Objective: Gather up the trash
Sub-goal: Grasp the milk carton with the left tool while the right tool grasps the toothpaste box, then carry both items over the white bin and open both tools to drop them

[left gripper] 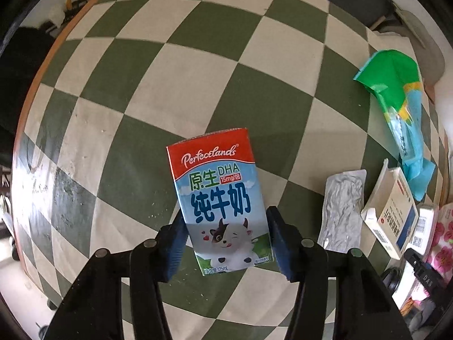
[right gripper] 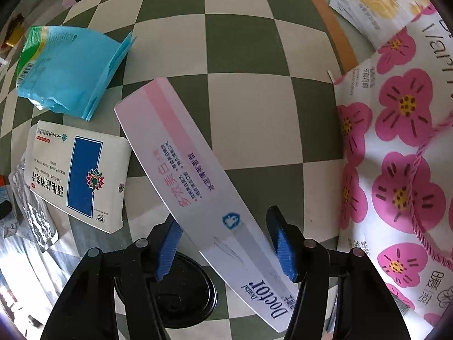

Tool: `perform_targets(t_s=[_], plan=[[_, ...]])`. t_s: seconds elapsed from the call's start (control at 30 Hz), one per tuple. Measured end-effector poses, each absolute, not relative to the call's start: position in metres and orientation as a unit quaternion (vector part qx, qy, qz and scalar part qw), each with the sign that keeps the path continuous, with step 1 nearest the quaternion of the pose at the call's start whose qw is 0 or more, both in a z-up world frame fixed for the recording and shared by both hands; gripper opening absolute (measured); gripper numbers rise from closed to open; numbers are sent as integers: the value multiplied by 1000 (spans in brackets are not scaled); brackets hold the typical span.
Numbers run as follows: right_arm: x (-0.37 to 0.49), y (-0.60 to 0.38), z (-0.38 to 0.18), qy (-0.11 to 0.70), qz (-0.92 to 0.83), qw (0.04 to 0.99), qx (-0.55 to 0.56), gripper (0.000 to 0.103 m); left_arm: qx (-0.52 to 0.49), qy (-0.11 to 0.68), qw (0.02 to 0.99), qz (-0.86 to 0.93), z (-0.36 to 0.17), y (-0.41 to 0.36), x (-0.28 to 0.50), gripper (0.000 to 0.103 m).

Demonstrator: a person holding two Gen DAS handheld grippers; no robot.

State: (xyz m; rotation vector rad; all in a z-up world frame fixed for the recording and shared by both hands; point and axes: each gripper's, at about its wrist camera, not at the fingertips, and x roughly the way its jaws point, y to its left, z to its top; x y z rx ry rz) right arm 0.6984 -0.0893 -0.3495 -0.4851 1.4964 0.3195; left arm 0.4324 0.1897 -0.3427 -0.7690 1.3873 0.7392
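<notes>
A small milk carton [left gripper: 223,198], red on top with a cartoon cow, lies on the green-and-cream checked tablecloth [left gripper: 170,70]. My left gripper [left gripper: 226,218] points down over it, and its blue pads touch both long sides of the carton. In the right wrist view a long pink-and-white toothpaste box [right gripper: 198,175] lies slantwise between the blue pads of my right gripper [right gripper: 223,218]. Both pads meet the box's edges. Its printed end reaches past the jaws toward the camera.
A blue-green plastic pouch [right gripper: 65,70], a white-and-blue medicine box [right gripper: 79,175] and a foil blister sheet [right gripper: 31,206] lie left of the toothpaste box. A paper bag with pink flowers [right gripper: 396,141] stands at the right. A black round lid [right gripper: 184,291] sits under the right gripper.
</notes>
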Motion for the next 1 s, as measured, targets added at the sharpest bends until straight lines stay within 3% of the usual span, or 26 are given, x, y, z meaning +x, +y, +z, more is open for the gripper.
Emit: perform_targets(t_s=[0.07,0.1,0.17,0.67,1.0], plan=[[697,-89,-350,667,146,697,-220,57,-324,608,650,321,-338,185,429,51],[697,-89,-349,663,147,699,-222,49,-317,608,653,321,-335,181,428,51],[698,-89,-346,657,149,706,-220,42,-299,606,663,323,-327,174,425,50],[660,-119,-273,612,162,761,-142,42,-206,559,737,318,-237,134,372,50],[511,-104,-215,577,189,791,-75,42,-164,526,790,270,-193,113,293,50]])
